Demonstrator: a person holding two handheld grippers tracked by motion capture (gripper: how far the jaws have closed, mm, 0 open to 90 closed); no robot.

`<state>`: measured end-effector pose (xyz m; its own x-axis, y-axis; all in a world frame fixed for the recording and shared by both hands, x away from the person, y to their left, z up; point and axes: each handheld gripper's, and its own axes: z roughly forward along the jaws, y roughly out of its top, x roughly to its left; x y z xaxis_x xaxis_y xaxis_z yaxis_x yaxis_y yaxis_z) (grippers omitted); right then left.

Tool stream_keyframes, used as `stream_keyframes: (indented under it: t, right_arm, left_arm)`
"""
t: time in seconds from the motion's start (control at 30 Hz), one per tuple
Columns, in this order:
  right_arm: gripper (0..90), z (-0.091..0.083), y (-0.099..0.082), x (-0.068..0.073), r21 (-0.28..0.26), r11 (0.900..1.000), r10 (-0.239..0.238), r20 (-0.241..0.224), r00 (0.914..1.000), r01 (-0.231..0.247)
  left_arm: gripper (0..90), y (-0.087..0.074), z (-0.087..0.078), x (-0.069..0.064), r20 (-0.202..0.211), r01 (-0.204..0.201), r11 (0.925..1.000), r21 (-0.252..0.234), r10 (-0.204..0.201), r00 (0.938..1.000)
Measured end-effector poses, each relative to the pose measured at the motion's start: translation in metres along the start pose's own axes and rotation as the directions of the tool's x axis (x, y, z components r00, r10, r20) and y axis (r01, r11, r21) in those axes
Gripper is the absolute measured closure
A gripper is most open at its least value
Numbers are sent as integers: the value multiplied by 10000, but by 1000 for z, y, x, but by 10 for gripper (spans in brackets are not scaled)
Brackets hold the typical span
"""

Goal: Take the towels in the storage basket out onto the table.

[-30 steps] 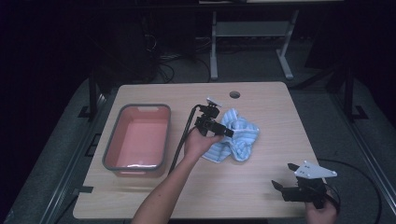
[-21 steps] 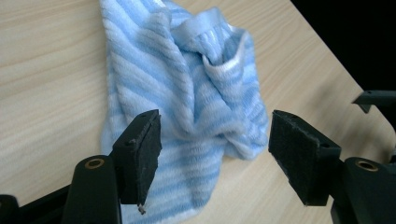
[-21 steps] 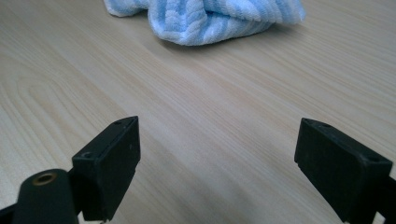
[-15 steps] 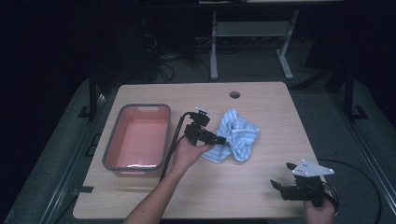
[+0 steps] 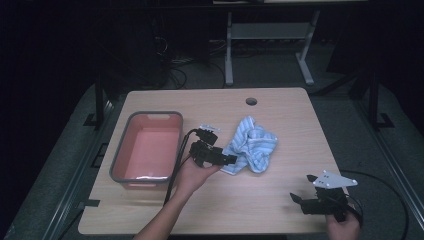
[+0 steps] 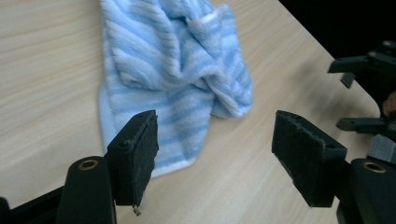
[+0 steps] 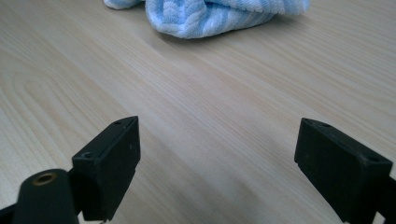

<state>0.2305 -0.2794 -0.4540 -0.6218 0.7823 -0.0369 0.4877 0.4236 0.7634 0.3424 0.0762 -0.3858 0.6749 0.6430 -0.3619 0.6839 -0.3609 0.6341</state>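
Observation:
A crumpled blue-and-white striped towel (image 5: 255, 145) lies in the middle of the wooden table (image 5: 280, 110). My left gripper (image 5: 227, 160) is at the towel's near left corner, low over the table. Its jaws have just been opening and now stand open. In the left gripper view the towel (image 6: 177, 70) lies just ahead of my left gripper (image 6: 215, 144), one corner behind the left pad (image 6: 140, 154), with nothing pressed between the pads. My right gripper (image 5: 302, 189) rests open at the table's near right. From the right gripper view, bare wood lies under my right gripper (image 7: 217, 158) and the towel (image 7: 210, 14) is far ahead.
A pink tub with a grey rim (image 5: 120, 165) stands on the table's left side, empty as far as I can see. A cable hole (image 5: 251, 101) sits near the far edge. The right gripper (image 6: 369, 93) appears at the right edge of the left gripper view.
My left gripper has drawn back from the top of the towel toward the person and slightly left, ending at the towel's near left corner. The towel stays on the table. The right gripper is still.

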Motion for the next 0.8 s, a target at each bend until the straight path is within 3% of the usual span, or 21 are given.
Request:
stream_keyframes:
  t: [0.27, 0.8]
  right_arm:
    - [137, 1, 4, 1, 48, 10000, -28, -24, 10000, 28]
    - [137, 13, 12, 2, 525, 9985, 138, -33, 9999, -136]
  left_arm:
    - [296, -14, -9, -7, 66, -278, 9995, -137, 279, 9996]
    - [285, -46, -21, -4, 158, -291, 9990, -331, 296, 9994]
